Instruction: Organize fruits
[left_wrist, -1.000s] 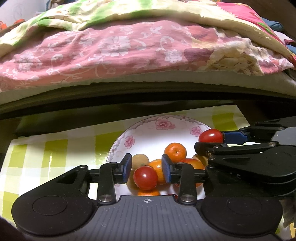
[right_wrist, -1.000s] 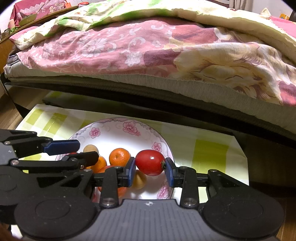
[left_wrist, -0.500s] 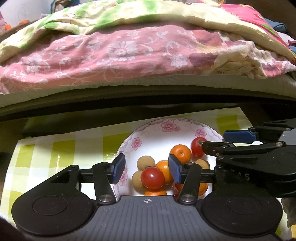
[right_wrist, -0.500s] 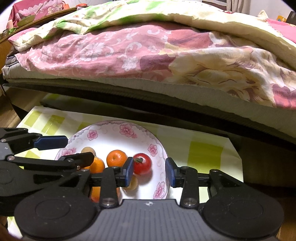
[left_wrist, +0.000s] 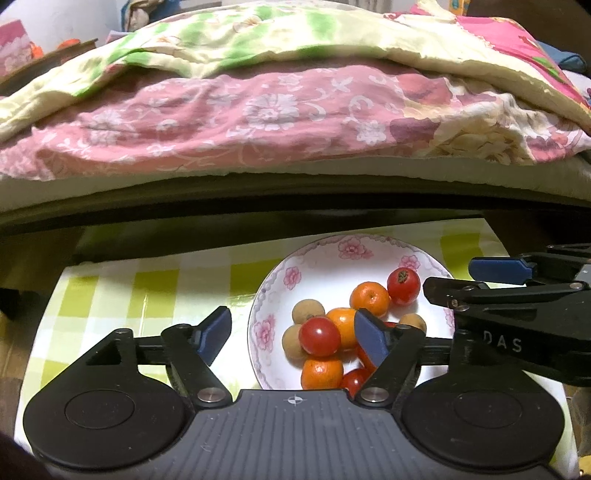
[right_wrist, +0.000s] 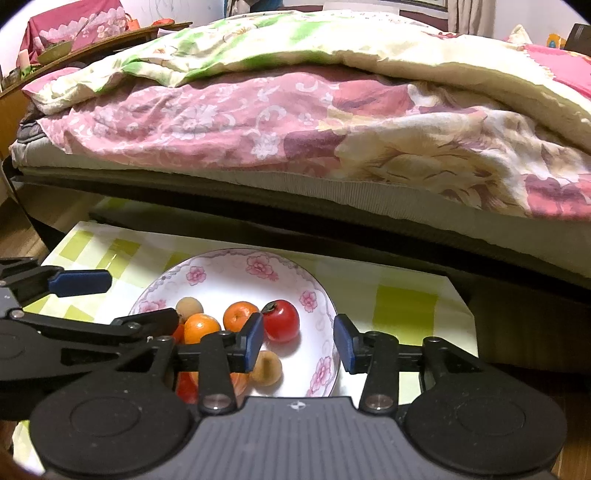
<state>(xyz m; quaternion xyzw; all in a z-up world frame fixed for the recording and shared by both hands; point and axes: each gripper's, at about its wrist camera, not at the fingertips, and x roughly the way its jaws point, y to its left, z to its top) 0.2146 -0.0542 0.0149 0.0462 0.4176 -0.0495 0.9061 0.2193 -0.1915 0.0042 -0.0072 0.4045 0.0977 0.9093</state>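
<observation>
Left claw (left_wrist: 291, 334): jaws opening, nothing gripped, above the left part of the plate (left_wrist: 325, 266). Right claw (right_wrist: 298, 341): jaws opening, empty, over the plate's right rim. The tomatoes (right_wrist: 281, 320), oranges and longans lie in the plate. Bare checked tabletop (left_wrist: 122, 291) lies left; the bed (right_wrist: 295, 140) edge lies beyond.

light: warm, dim indoors | plate (left_wrist: 325, 266) glare | edges: fisheye-bent, dark corners

Both the left tongs (left_wrist: 293, 334) and right tongs (right_wrist: 298, 343) are opening, empty.
</observation>
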